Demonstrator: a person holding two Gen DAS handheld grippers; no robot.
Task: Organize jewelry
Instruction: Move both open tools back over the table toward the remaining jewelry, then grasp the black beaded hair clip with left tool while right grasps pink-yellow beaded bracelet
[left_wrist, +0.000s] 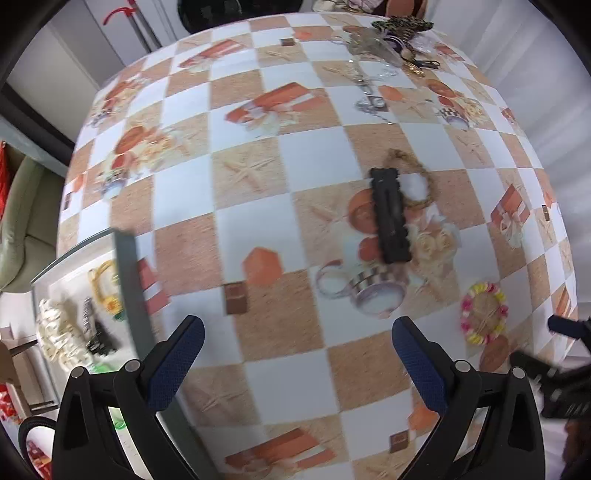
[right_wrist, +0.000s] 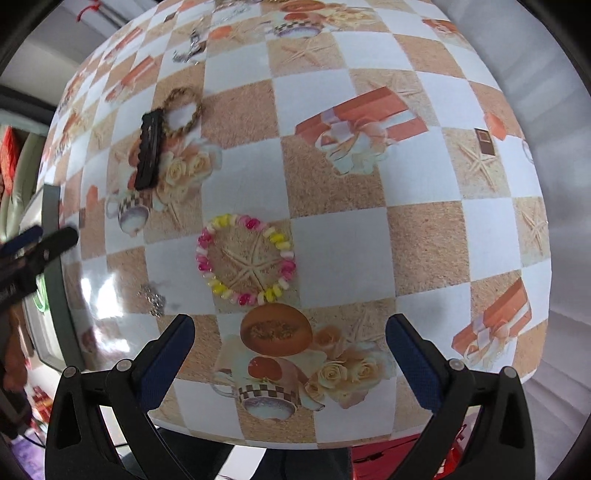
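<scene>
A pink-and-yellow bead bracelet (right_wrist: 245, 258) lies on the checked tablecloth just ahead of my right gripper (right_wrist: 290, 354), which stands open and empty above it. The same bracelet (left_wrist: 484, 314) shows at the right of the left wrist view. A black hair clip (left_wrist: 390, 216) lies across a braided gold bracelet (left_wrist: 413, 181) in the middle of the table; both appear again as the clip (right_wrist: 149, 149) and the gold bracelet (right_wrist: 183, 107). My left gripper (left_wrist: 297, 358) is open, nothing between its fingers. A small silver piece (right_wrist: 153, 299) lies near the right gripper's left finger.
A grey-rimmed tray (left_wrist: 127, 273) at the left holds a cream bead piece, a yellow ring and dark items. A pile of chains and jewelry (left_wrist: 391, 44) sits at the far edge, with a silver chain (left_wrist: 371, 103) nearer. The table's front edge (right_wrist: 280, 443) is close below the right gripper.
</scene>
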